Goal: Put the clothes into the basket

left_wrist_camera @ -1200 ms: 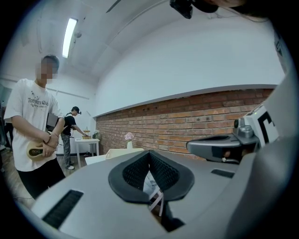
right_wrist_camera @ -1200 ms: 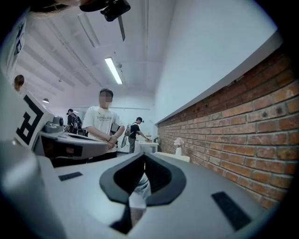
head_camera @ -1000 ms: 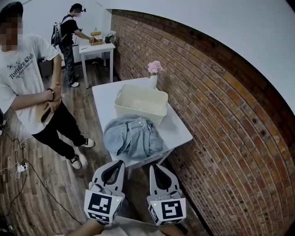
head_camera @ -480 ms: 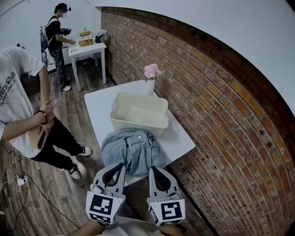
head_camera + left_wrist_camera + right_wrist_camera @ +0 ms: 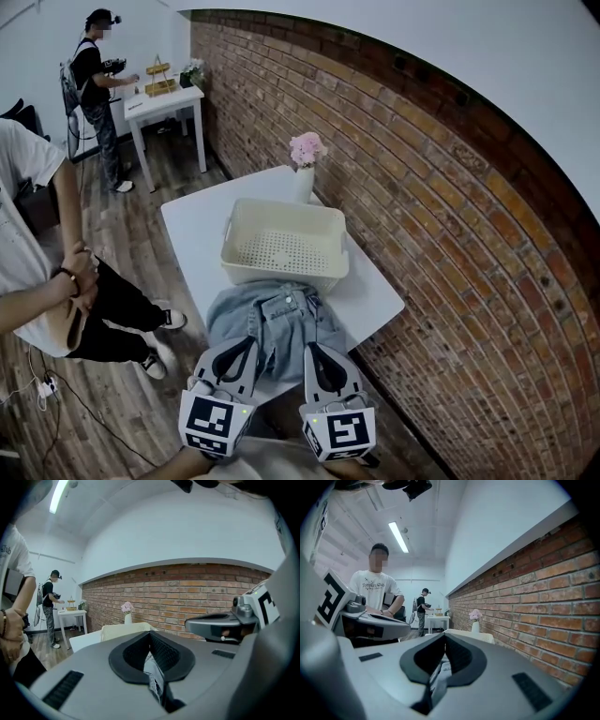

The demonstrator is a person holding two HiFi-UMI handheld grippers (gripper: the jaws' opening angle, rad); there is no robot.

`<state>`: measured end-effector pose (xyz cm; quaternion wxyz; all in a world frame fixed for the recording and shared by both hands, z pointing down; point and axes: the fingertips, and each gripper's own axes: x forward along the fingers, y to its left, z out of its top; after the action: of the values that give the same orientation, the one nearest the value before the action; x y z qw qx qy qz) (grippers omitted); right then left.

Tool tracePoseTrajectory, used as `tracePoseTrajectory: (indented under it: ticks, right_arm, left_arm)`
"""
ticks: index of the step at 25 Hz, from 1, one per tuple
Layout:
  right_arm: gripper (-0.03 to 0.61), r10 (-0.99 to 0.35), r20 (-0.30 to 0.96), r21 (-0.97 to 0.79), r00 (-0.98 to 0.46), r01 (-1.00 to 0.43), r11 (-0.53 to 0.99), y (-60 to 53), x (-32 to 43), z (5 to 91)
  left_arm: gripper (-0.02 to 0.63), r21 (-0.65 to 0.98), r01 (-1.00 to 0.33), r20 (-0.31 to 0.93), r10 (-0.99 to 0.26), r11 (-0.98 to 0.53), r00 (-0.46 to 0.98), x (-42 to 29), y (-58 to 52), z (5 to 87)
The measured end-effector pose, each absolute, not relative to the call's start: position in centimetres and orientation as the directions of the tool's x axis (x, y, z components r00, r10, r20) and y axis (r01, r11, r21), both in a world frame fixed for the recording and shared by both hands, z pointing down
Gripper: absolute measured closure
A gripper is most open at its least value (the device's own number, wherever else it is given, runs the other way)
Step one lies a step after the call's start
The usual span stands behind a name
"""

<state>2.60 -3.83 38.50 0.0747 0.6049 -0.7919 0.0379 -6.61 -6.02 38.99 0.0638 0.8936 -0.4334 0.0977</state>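
A crumpled blue denim garment (image 5: 277, 323) lies on the near end of the white table (image 5: 192, 225). Just behind it stands a cream slotted basket (image 5: 284, 246) with nothing in it. My left gripper (image 5: 246, 343) and right gripper (image 5: 314, 349) are side by side at the bottom of the head view, their tips over the garment's near edge. Both are shut with nothing held. In the left gripper view the jaws of the left gripper (image 5: 150, 633) meet, with denim (image 5: 152, 670) showing below them and the basket (image 5: 124, 629) beyond. The right gripper (image 5: 444, 636) looks the same.
A white vase of pink flowers (image 5: 305, 164) stands behind the basket. A brick wall (image 5: 422, 234) runs along the table's right side. A person (image 5: 37, 272) stands close on the left. Another person (image 5: 94, 75) is at a small white table (image 5: 164, 98) far back.
The table, basket and garment have come nearer, and the gripper tips now overlap the garment's near edge. Both grippers stayed shut. The person on the left has slid further out of the view.
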Motion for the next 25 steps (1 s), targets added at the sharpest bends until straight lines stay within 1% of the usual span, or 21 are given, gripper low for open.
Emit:
tracePoseTrajectory:
  ticks: [12,25]
  right_arm:
    - [0.571,-0.956,0.197,0.037,-0.215,-0.973,0.226,-5.6,2.8,39.5]
    - [0.571,-0.945,0.217,0.06,-0.245,-0.963,0.264,-7.4,4.1,39.8]
  left_arm:
    - [0.604,0.073,-0.761,0.251,-0.726,-0.645,0.64,-6.4,-8.0,40.2]
    - [0.604,0.087,-0.8,0.26,-0.762,-0.593,0.593,-6.5,-9.9,40.7]
